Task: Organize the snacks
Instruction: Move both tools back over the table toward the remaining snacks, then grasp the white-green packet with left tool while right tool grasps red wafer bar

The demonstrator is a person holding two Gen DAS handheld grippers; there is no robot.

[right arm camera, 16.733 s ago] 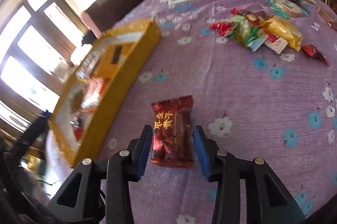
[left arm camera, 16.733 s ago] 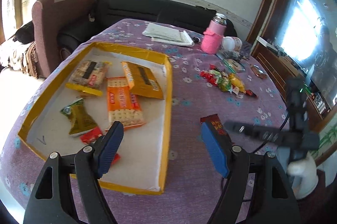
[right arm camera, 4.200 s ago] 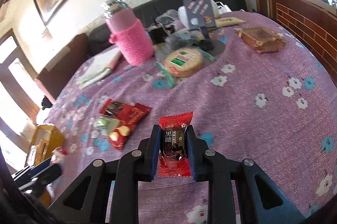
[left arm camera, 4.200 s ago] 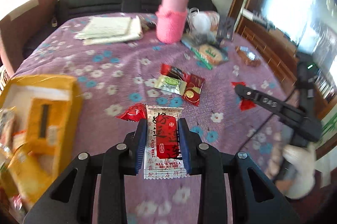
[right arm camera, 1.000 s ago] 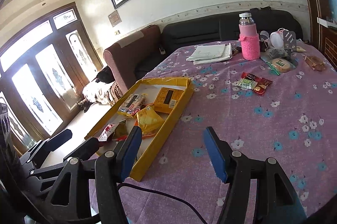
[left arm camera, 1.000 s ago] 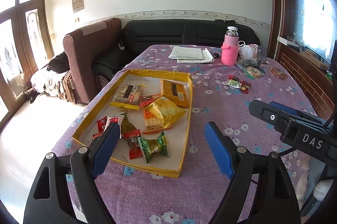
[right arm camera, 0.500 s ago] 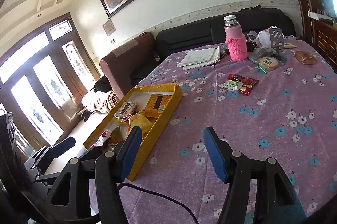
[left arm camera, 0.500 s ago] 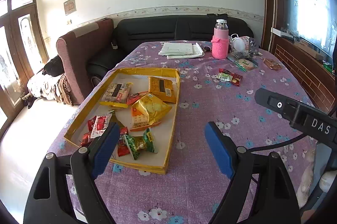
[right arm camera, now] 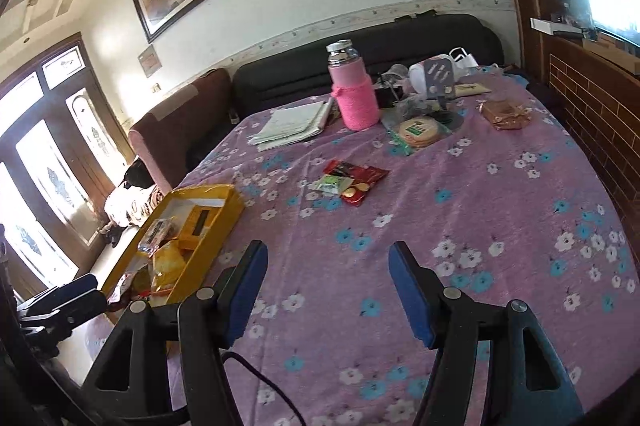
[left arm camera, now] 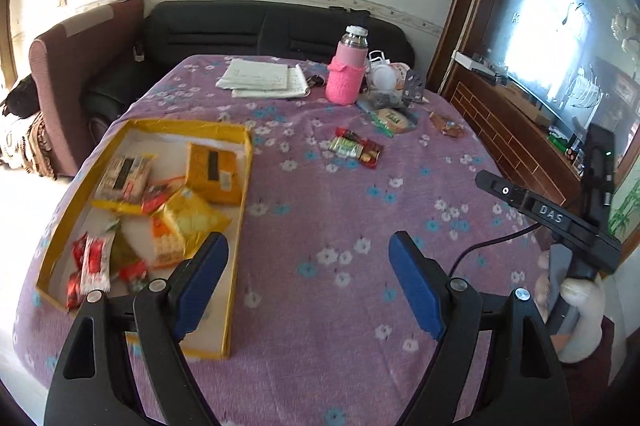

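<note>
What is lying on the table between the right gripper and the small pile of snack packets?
Nothing: in the right wrist view, only bare flowered tablecloth separates the right gripper from the snack packets.

snack box (left arm camera: 240, 162) left on table (left arm camera: 320, 326), bottle (left arm camera: 347, 74) behind

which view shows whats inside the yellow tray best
The left wrist view: it looks down into the yellow tray, so the packets lie in plain sight. The right wrist view sees it edge-on at the left, its wall hiding most contents.
</note>
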